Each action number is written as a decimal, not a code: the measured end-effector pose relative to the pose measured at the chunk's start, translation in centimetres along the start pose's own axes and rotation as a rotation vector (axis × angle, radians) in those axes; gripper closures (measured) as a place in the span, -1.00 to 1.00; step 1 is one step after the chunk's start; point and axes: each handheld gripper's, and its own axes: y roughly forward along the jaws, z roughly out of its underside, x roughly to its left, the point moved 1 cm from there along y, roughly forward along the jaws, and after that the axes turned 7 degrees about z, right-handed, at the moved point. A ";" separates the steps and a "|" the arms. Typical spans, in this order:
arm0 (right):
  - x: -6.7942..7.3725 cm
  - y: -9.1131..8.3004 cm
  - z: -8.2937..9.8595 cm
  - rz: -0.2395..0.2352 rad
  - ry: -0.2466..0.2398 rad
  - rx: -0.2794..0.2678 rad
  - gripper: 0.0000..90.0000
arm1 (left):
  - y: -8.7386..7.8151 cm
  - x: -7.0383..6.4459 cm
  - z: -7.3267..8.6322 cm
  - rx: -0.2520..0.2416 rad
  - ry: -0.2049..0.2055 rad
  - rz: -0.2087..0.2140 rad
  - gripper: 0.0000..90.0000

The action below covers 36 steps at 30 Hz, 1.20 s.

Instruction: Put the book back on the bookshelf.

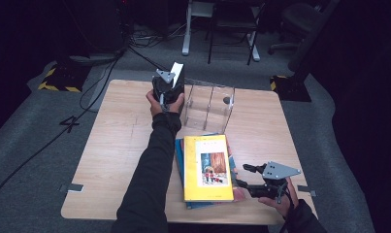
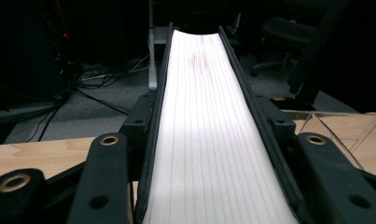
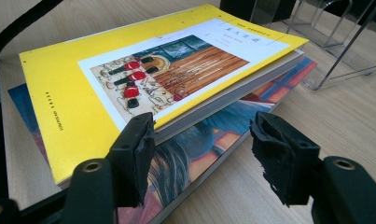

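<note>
Gripping a dark-covered book (image 2: 209, 140) by its covers, the left gripper (image 1: 167, 90) holds it raised over the far edge of the wooden table (image 1: 120, 145), just left of the clear acrylic book stand (image 1: 210, 104). Its white page edges face the camera, finely lined, with a faint smudge near the far end. Its long axis runs away from the hand, toward the room beyond. The right gripper (image 3: 202, 149) sits with jaws apart beside the yellow book (image 1: 207, 167), stacked on a blue-covered book (image 3: 209, 135).
</note>
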 end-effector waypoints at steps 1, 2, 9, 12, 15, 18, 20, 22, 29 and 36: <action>0.0 0.0 0.0 0.000 0.000 0.000 -0.12 | 0.0 0.0 0.0 0.000 0.000 0.000 0.13; 0.1 0.1 0.0 -0.002 0.000 0.003 -0.12 | 0.1 0.0 -0.1 0.003 0.005 0.001 0.13; 0.2 0.3 0.1 -0.005 -0.008 0.018 -0.13 | 0.1 0.0 -0.3 0.028 0.031 0.006 0.07; 0.2 0.4 0.1 -0.006 -0.011 0.024 -0.13 | -0.1 0.1 -0.4 0.033 0.042 0.008 -0.01; 0.2 0.3 0.1 -0.008 -0.011 0.021 -0.14 | -0.4 0.2 -0.6 0.035 0.046 0.027 -0.08; 0.2 0.4 0.2 -0.007 -0.011 0.024 -0.14 | -0.7 0.3 -0.7 0.040 0.061 0.044 -0.11; 0.1 0.4 0.2 -0.005 -0.011 0.026 -0.14 | -0.9 0.3 -0.7 0.045 0.067 0.051 -0.12; 0.1 0.3 0.1 -0.003 -0.011 0.025 -0.14 | -1.2 0.3 -0.7 0.050 0.086 0.056 -0.14; 0.2 0.3 0.2 -0.003 -0.012 0.028 -0.15 | -2.2 0.7 -0.4 0.066 0.115 0.074 -0.20; 0.1 0.3 0.2 0.000 -0.011 0.028 -0.15 | -3.3 1.3 0.4 0.086 0.159 0.121 -0.25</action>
